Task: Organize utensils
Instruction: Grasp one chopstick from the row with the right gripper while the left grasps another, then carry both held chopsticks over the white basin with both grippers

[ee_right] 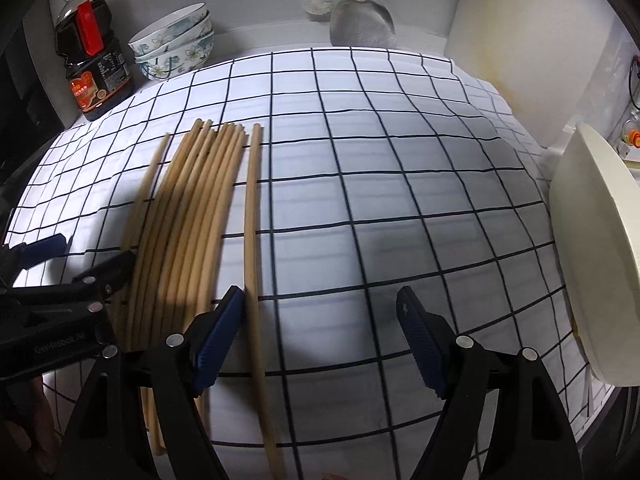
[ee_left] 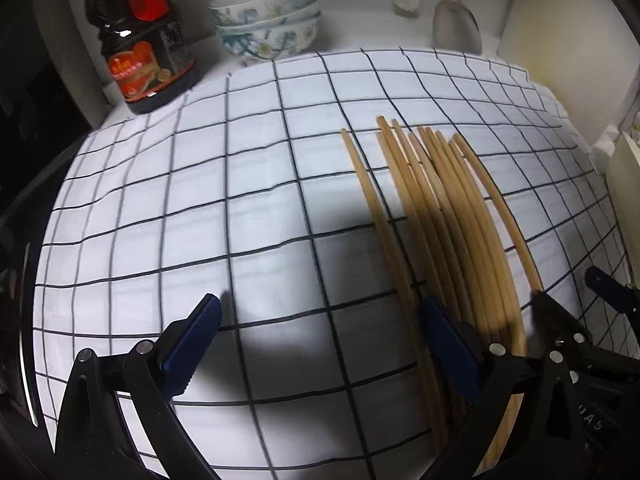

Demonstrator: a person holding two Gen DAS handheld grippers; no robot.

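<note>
Several wooden chopsticks (ee_left: 444,208) lie side by side in a loose bundle on the white checked cloth (ee_left: 200,200), tips pointing away. My left gripper (ee_left: 320,328) is open low over the cloth, its right finger (ee_left: 444,344) resting over the bundle's left side. In the right wrist view the bundle (ee_right: 192,208) lies to the left, with one chopstick (ee_right: 252,240) apart on its right. My right gripper (ee_right: 320,320) is open, and that single chopstick runs just inside its left finger (ee_right: 220,328). Each gripper shows in the other's view: right gripper (ee_left: 582,298), left gripper (ee_right: 78,258).
A dark sauce bottle (ee_left: 140,40) and stacked floral bowls (ee_left: 268,20) stand at the back left. A metal spatula (ee_right: 362,20) and a white brush (ee_right: 318,0) hang on the back wall. A cream plate (ee_right: 592,260) stands on edge at the right.
</note>
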